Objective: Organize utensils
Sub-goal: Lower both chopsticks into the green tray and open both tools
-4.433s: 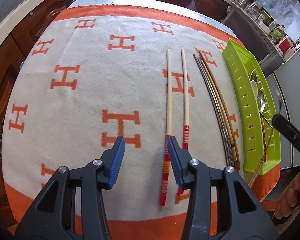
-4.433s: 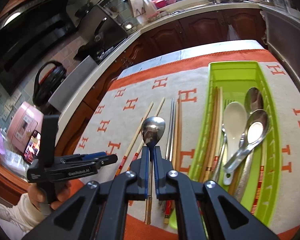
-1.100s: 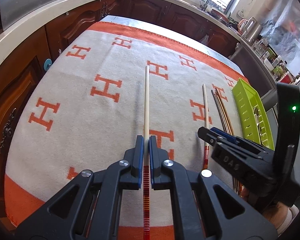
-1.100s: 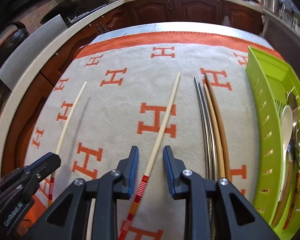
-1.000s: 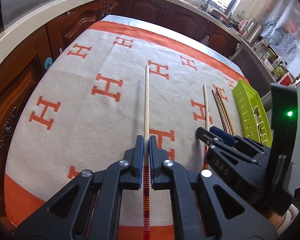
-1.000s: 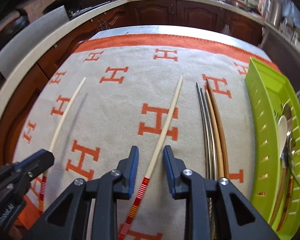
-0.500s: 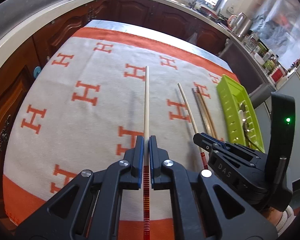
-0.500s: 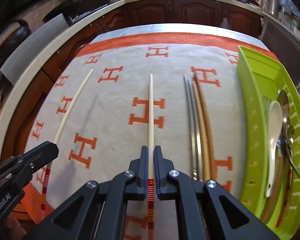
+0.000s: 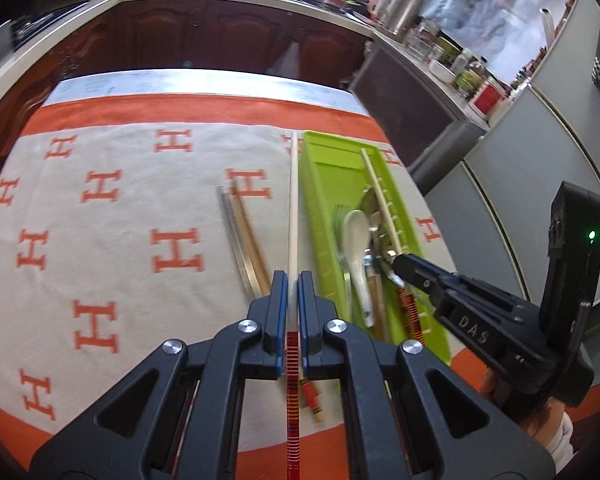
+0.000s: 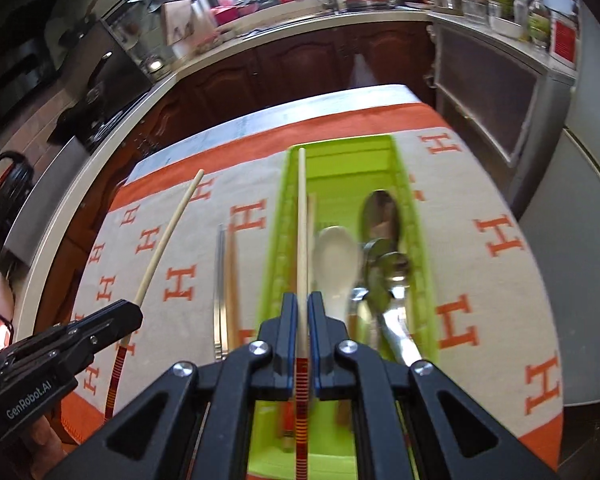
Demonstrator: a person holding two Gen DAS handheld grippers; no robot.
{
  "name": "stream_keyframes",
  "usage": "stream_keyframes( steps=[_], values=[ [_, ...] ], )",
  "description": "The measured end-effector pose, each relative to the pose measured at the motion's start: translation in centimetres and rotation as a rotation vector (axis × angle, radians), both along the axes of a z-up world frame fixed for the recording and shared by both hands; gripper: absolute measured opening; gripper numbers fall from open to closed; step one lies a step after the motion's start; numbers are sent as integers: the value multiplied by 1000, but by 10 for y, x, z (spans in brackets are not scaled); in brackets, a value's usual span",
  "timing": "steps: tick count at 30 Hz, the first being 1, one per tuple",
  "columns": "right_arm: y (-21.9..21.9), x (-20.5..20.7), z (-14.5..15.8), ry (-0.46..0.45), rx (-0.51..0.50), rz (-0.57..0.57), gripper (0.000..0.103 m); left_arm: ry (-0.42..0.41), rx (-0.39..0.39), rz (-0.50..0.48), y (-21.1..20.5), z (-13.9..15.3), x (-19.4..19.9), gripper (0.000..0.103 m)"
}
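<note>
1. The left gripper (image 9: 292,280) is pinching a cream chopstick (image 9: 293,208) with a red-striped handle, its blue pads closed tight against the shaft; this chopstick is hanging above the cloth just to the left of the green tray (image 9: 320,216), pointing toward the tray's far end
2. The right gripper (image 10: 303,300) is clamping a second cream chopstick (image 10: 301,216) of the same pattern between narrow-set pads; the stick is lying in line with the green tray (image 10: 416,240), over the tray's left side
3. Inside the green tray, a white ceramic spoon (image 10: 336,264) is resting beside several metal spoons (image 10: 384,248), with a wooden chopstick (image 10: 311,216) just beside the left wall
4. To the left of the green tray, a silver pair of chopsticks (image 9: 236,240) and a brown pair of chopsticks (image 9: 250,240) are lying touching side by side on the patterned cloth (image 9: 140,208)
5. Both views are showing motion blur near the tray
6. A hand (image 9: 540,432) is gripping the right gripper's handle, at the tray's near right corner in the left wrist view
</note>
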State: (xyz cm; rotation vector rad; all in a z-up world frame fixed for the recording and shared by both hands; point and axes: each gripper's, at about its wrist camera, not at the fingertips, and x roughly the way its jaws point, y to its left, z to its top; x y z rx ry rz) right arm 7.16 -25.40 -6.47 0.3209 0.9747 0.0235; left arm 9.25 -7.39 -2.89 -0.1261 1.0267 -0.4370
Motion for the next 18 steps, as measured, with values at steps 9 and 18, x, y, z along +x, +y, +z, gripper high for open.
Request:
stream_keyframes(
  steps=[9,18],
  values=[
    [-10,7,-27,51,109,7,6,36,0,-11,-53,-8,22,3],
    [-12,22,-37,49,214,11,6,81,12,11,-56,-23,37,3]
  ],
)
